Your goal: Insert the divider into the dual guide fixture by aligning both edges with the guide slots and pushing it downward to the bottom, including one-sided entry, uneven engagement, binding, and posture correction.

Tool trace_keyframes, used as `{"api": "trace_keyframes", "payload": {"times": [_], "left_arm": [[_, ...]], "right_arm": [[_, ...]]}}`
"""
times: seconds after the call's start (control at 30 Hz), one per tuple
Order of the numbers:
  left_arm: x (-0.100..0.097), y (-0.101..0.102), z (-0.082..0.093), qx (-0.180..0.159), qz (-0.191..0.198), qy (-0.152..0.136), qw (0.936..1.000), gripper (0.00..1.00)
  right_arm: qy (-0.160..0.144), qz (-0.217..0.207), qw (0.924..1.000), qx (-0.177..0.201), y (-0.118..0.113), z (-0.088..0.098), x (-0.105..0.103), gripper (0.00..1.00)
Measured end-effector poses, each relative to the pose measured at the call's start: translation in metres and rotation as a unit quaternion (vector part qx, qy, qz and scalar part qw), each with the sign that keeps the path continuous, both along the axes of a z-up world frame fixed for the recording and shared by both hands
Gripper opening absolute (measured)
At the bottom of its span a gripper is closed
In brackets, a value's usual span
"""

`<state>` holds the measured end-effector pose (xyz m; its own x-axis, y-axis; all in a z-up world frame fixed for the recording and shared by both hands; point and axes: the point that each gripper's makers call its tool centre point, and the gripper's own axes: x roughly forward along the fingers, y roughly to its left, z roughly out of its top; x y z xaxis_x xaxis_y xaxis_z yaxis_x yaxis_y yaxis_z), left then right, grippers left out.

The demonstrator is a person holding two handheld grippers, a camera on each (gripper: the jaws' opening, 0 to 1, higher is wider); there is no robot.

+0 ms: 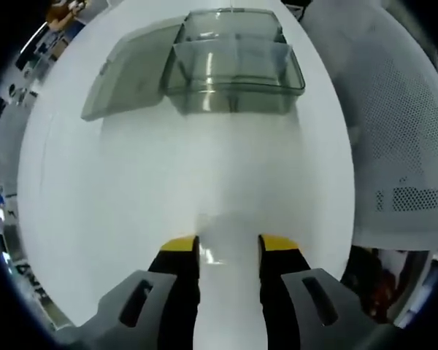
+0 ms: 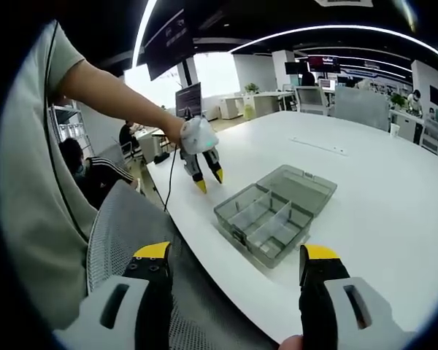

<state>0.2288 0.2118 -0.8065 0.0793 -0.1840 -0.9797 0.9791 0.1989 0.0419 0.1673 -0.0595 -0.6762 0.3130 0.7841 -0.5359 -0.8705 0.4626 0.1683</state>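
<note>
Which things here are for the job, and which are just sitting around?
For the job:
clear box with its lid open
dividers inside the box
left gripper, open
right gripper, open

Just around:
white table
mesh chair

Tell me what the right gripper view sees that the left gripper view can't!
The right gripper view takes in the person's arm, the left tongs open above the table edge, a grey mesh chair below, and an office with desks and screens behind. The left gripper view gives a close look at the bare white tabletop between its own open tongs, with a white mesh chair back at the side. Both show the white table and the clear box with its lid open and compartments inside.
</note>
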Motion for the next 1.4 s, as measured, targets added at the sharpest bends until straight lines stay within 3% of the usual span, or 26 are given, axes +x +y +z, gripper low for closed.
{"api": "trace_keyframes", "payload": {"times": [0.63,1.07,1.4], "left_arm": [[0.006,-0.048,0.046,-0.057,-0.02,-0.037,0.9975,0.28],[0.007,-0.098,0.096,-0.121,-0.031,-0.091,0.9879,0.28],[0.0,-0.124,0.116,-0.144,-0.038,-0.117,0.9818,0.28]], "right_arm": [[0.013,-0.006,0.9995,0.03,0.01,0.001,0.014,0.65],[0.027,-0.008,0.9978,0.06,0.024,0.008,0.03,0.62],[0.039,-0.005,0.9956,0.085,0.033,0.014,0.038,0.58]]}}
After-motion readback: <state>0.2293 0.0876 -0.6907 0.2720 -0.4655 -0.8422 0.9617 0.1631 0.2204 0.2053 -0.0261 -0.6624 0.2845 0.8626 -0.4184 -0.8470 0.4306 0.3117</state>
